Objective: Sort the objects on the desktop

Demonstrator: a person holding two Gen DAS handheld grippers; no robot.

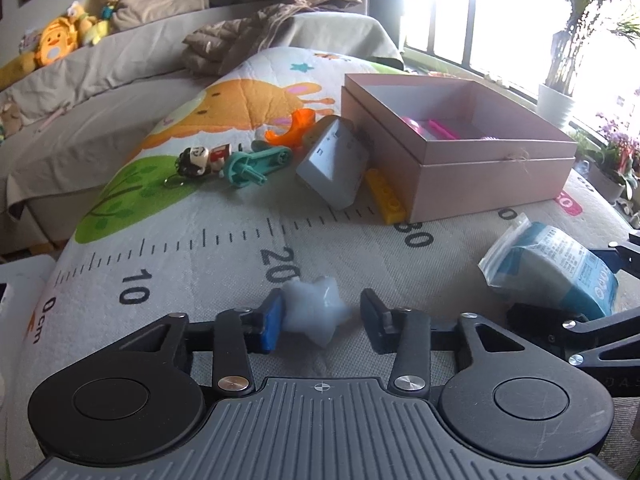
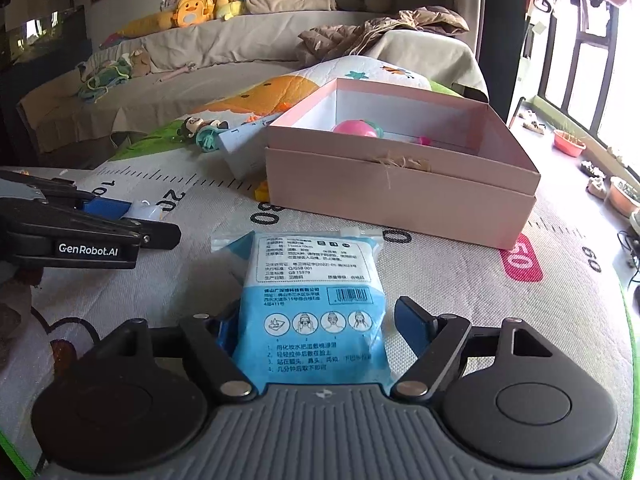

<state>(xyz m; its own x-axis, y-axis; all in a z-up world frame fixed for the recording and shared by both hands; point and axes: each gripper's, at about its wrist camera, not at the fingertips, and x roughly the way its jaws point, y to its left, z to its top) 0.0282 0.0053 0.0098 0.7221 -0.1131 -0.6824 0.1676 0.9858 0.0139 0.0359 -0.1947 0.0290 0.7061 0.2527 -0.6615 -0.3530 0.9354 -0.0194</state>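
Nearest us, the left gripper is sitting low over the printed mat. Its fingers are closed in as far as they go on the pale star. The blue pad is pressing one side of the star, and the other finger is meeting its far tip. The right gripper is straddling the blue-and-white wipe packet with its fingers standing wide. One finger is tucked against the packet's edge while the other is standing clear of it, so nothing is gripped there yet.

We are judging this as the pick-up step, with one thing clamped and one only bracketed.

Beyond both sets of fingers the pink box is lying open, with pink toys already inside; it looks like where the sorted things are going. Ahead of the left fingers, just beside the box wall, a grey block is leaning over a yellow brick. Further out to that side an orange piece, a teal part and a small figure on a keyring are waiting on the mat.

Next, we are expecting to lift the star straight up, carry it forward over the near wall of the box, and open only once it is above the floor of the box. The star looks soft, so the hold could slip. The right fingers need to close squarely on the packet before any lift.
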